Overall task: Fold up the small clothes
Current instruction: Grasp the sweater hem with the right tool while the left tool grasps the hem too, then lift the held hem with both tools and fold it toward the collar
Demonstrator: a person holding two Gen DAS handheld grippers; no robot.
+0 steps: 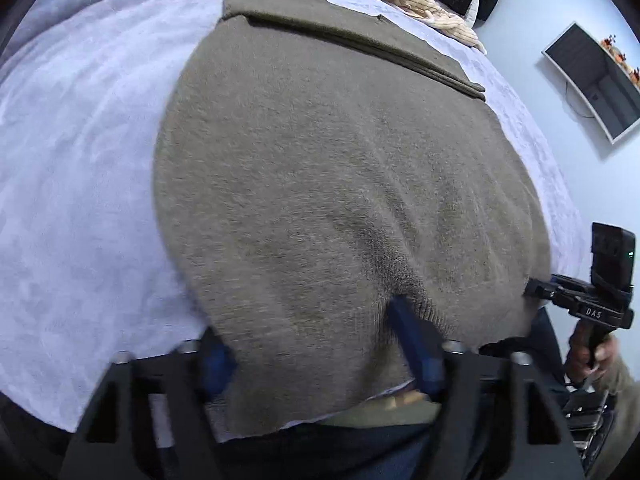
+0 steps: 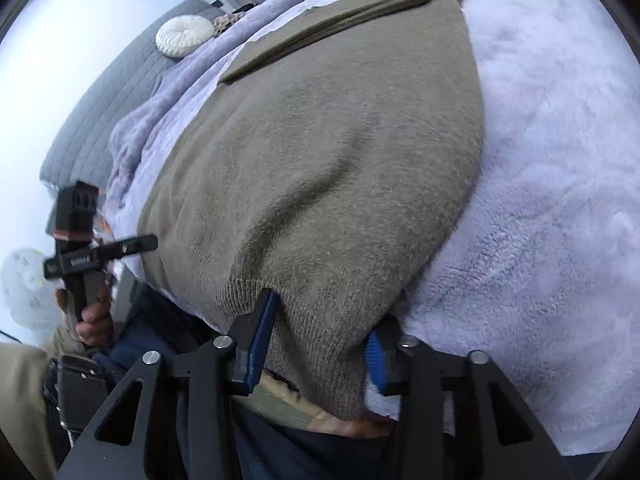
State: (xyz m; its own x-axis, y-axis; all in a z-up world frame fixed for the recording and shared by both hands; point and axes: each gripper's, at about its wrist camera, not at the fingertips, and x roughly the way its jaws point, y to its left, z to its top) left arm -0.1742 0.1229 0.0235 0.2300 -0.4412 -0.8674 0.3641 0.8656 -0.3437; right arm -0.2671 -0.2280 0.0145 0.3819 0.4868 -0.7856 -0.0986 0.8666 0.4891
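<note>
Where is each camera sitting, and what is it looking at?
Left wrist: rides the left gripper, looking down along its blue fingers at the olive knit sweater on the lavender blanket; the person's right hand shows.
Right wrist: rides the right gripper, looking down at the sweater's ribbed hem; the left hand shows.
Shared: sweater and blanket; each view shows the other gripper.

Home bedroom, bed under a lilac fleece blanket (image 2: pixel 540 200), round cushion (image 2: pixel 185 36), wall-mounted television (image 1: pixel 592 80)
</note>
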